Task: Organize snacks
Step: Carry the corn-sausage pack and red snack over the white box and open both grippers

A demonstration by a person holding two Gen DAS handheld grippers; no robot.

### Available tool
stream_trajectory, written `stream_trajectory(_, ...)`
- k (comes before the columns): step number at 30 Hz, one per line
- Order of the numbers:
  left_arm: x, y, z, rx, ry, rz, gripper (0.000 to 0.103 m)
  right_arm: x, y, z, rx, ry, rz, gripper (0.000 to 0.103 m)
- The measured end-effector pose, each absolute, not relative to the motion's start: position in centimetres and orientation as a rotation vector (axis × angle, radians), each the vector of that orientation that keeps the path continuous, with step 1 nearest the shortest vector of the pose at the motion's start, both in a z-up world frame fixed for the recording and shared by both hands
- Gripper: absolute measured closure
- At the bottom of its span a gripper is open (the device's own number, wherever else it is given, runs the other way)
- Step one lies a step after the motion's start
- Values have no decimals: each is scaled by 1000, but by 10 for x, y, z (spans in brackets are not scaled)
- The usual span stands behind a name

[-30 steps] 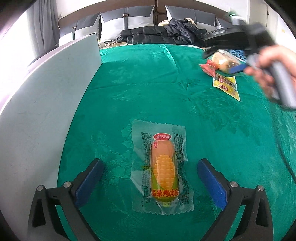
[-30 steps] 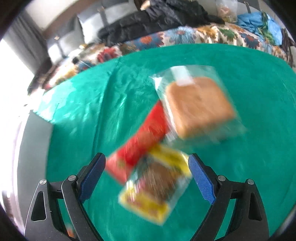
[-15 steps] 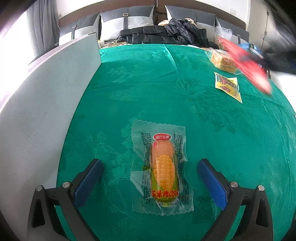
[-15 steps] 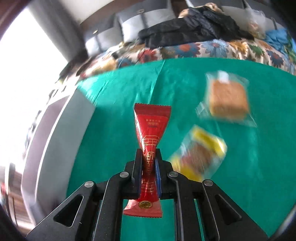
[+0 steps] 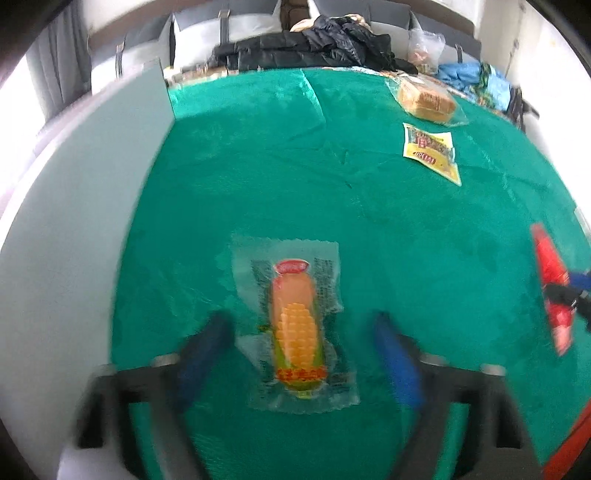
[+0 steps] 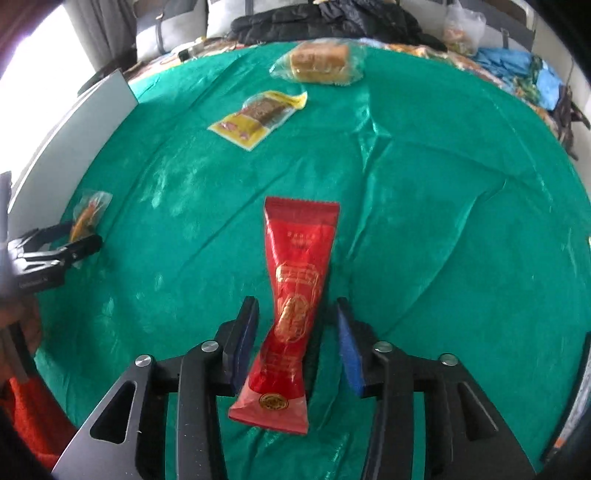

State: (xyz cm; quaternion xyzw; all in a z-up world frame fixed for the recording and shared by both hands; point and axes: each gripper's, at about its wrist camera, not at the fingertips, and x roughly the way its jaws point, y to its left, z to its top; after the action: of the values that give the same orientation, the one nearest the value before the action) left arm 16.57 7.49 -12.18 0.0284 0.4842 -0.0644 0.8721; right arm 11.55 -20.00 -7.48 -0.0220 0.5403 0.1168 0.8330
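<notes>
1. A green cloth [image 5: 369, 184] is spread over the counter, and the snacks are laid out on it.
2. The left gripper [image 5: 299, 347] is held low over the corn snack packet [image 5: 295, 325], which lies flat on the cloth.
3. Its blue pads [image 5: 397, 363] are seen on each side of the packet. The jaws have just been closing in, but the view is blurred, so a touch may or may not be made yet.
4. The right gripper [image 6: 297, 345] is set around a long red snack packet [image 6: 295, 295]. Its jaws have just been opening, and a gap is seen between each pad and the packet.
5. The red packet is stretched out on the cloth, away from the camera, with its near end between the jaws.
6. A yellow snack packet [image 6: 258, 118] is found far back on the cloth, and a wrapped bread [image 6: 317, 62] is placed just behind it.
7. A grey board [image 5: 74, 221] is stood along the left edge of the cloth.
8. Dark clothes [image 6: 325, 22] are piled behind the counter.
9. In the right view, the left gripper is seen at the far left, near the corn packet.
</notes>
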Motion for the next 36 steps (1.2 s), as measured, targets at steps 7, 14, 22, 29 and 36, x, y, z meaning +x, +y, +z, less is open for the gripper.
stream_trajectory(7,141,99,-95,-144,972,-192,72,115,-197,-57,9,1144,242,91)
stream_trajectory(14,96,152,-18,-359,827,-230,71,121,-128,21,62,1023,426,92)
stream_trajectory(22,61,296,29,-300,763,90,67,122,80,117,83,909,847,91)
stream_trajectory(29,11,372,12,-337,756,349,21,110,140,110,43,850,870,31)
stream_trajectory(36,2,298,10,-345,727,143,21,115,-5,-4,-201,871,514,28)
